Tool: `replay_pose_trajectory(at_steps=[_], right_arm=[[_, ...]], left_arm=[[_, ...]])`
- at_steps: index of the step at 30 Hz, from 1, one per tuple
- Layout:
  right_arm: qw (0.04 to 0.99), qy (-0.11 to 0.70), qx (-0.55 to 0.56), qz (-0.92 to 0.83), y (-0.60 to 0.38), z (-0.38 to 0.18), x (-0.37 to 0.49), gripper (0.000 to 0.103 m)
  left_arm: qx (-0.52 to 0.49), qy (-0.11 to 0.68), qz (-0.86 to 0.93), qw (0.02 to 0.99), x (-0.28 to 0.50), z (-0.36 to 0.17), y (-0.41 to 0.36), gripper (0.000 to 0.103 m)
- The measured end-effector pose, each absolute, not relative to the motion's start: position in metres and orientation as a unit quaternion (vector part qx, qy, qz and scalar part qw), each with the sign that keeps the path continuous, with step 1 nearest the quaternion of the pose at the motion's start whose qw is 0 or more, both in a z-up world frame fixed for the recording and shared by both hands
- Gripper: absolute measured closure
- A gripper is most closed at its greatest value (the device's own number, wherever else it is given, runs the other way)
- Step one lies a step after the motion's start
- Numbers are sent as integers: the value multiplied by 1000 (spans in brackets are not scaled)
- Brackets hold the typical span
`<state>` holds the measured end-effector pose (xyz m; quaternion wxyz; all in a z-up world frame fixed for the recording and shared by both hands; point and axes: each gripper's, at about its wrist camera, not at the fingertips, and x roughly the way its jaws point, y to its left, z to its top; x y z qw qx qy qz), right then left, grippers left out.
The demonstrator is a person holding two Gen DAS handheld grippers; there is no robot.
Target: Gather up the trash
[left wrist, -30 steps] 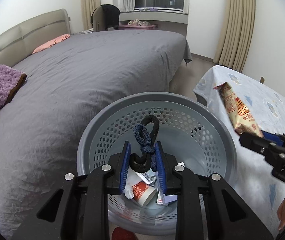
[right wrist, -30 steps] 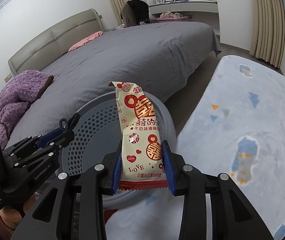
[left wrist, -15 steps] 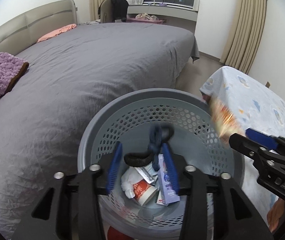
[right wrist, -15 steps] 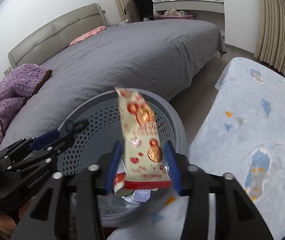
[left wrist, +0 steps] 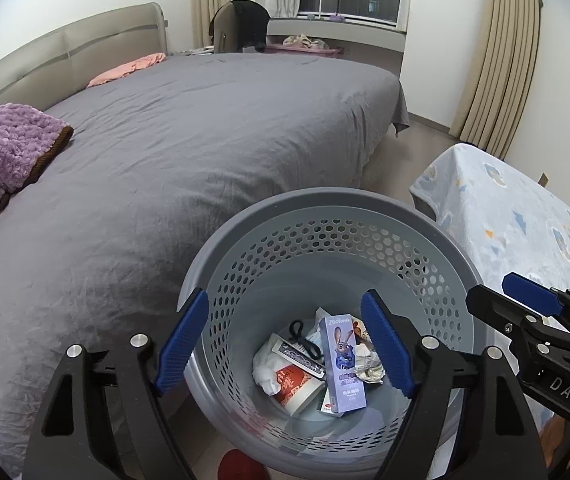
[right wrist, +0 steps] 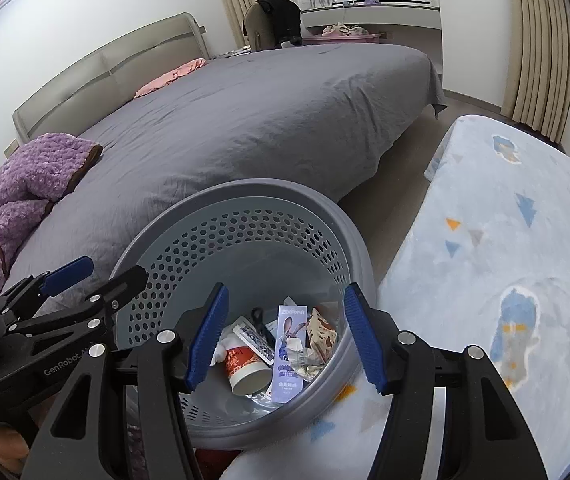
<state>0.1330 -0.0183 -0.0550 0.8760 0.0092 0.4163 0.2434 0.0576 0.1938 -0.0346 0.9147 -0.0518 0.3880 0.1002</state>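
A grey perforated waste basket [left wrist: 325,208] stands between the bed and a blanket-covered surface; it also shows in the right wrist view [right wrist: 245,192]. Inside lie a purple toothpaste box [left wrist: 343,364], a red-and-white cup [left wrist: 299,384], a black hair tie [left wrist: 303,338], crumpled paper and the red-patterned snack wrapper [right wrist: 319,334]. My left gripper [left wrist: 285,344] is open and empty above the basket's near rim. My right gripper [right wrist: 285,336] is open and empty over the basket, beside the left one.
A large bed with a grey cover [left wrist: 185,128] fills the left and back. A purple knitted blanket [left wrist: 1,148] lies on it. A light blue patterned blanket [right wrist: 505,240] covers a surface at the right. A red object [left wrist: 241,466] lies on the floor by the basket.
Both grippers opened over the basket. The hair tie dropped from the left gripper and the snack wrapper from the right; both now lie inside the basket.
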Motion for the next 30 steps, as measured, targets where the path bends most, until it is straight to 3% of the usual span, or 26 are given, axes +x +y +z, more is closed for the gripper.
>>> replay_pose_trajectory(at_steps=[6,15,30], right_arm=[[877,418,14,237,-22,-55,132,45],[879,416,16,232,-22,-52,130,44],[881,413,14,228,-22,-49,127,44]], left_arm=[[-51,383,108,916,55,-31,196,14],[-45,380,118,916,54,-28,196,7],[-51,384,121,914,53,-28,201,7]])
